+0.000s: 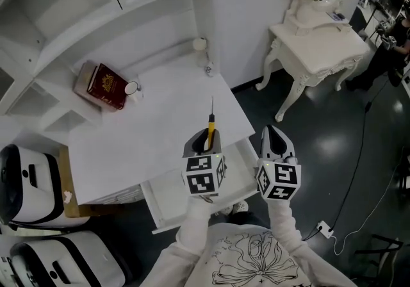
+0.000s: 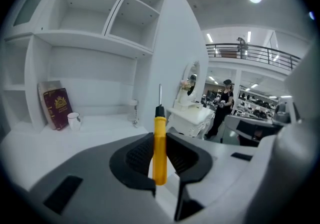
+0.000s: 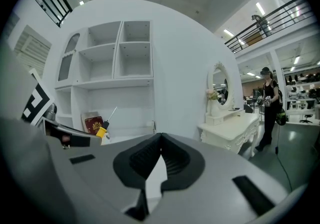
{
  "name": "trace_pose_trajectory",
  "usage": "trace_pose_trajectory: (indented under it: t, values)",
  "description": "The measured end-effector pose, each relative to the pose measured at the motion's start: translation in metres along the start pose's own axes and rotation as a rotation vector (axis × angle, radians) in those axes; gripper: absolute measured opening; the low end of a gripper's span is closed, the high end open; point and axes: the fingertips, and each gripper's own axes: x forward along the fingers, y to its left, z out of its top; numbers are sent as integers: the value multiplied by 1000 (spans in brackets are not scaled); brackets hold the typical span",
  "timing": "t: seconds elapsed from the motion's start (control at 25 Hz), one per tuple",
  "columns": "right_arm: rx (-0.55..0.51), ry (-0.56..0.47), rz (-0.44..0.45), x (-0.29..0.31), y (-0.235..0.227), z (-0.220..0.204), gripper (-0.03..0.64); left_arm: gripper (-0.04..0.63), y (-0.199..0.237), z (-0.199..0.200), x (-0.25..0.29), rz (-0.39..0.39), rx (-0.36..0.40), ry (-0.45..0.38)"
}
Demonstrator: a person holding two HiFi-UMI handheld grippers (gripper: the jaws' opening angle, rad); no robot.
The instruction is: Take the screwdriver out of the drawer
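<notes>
The yellow-handled screwdriver with a black collar and thin metal shaft (image 1: 211,129) is clamped by its handle between the pads of the left gripper (image 2: 160,155). Its shaft points away from the person. It hangs in the air over the front edge of the white desk top (image 1: 154,132), clear of the pulled-out white drawer (image 1: 170,201) below that edge. The taking-out itself looks done. What is left, I judge, is to set the tool on the bare desk top without loosening the grip too soon.

The right gripper (image 3: 159,154), just beside the left, has its jaws closed on nothing. What shows of the drawer is bare, and the grippers cover its right part.

Near the desk's back left corner a dark red book with a gold emblem (image 1: 106,85) leans against the white shelf unit (image 2: 75,38). A small white mug (image 1: 131,88) stands just beside the book; what it holds cannot be told. The open shelf compartments look empty.
</notes>
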Motion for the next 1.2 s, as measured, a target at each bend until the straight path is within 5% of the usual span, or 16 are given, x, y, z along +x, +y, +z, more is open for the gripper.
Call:
trace_pose_trajectory:
  t: [1.2]
  values:
    - [24, -20, 1, -9, 1, 7, 3, 74, -1, 15, -21, 6, 12, -50]
